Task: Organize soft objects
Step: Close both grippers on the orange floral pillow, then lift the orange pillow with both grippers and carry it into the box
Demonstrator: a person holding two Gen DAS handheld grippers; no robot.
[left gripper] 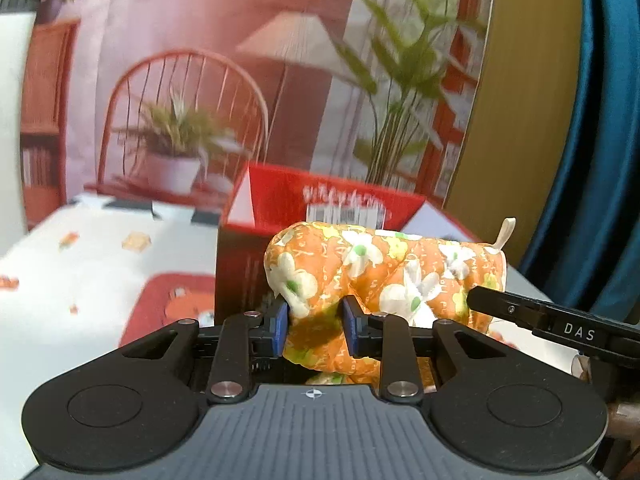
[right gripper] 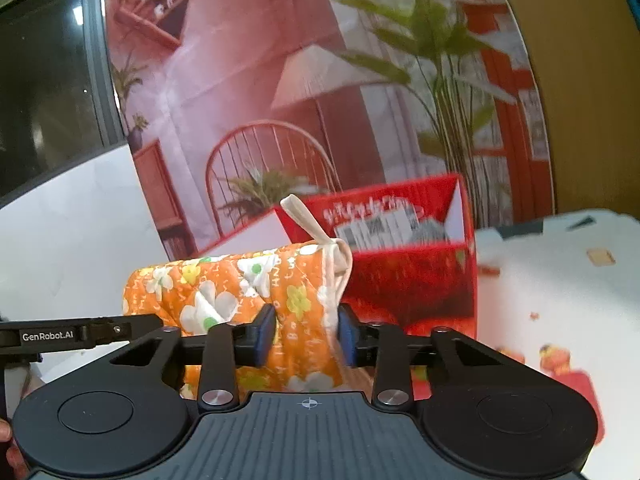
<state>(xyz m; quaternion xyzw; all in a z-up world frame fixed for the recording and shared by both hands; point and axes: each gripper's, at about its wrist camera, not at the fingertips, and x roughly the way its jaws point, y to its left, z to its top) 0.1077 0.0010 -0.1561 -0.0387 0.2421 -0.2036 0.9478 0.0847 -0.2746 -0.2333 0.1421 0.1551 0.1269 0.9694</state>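
Observation:
An orange oven mitt with white and yellow flowers hangs in the air between both grippers. My left gripper is shut on its thumb end. My right gripper is shut on its cuff end, where a cream hanging loop sticks up. The mitt stretches sideways in front of an open red cardboard box. The right gripper's finger reaches into the left wrist view from the right, and the left gripper's finger shows at the left of the right wrist view.
The red box stands on a table with a white cloth printed with red and orange motifs. A backdrop picture of a red chair, lamp and plants hangs behind the table. A blue curtain is at the right.

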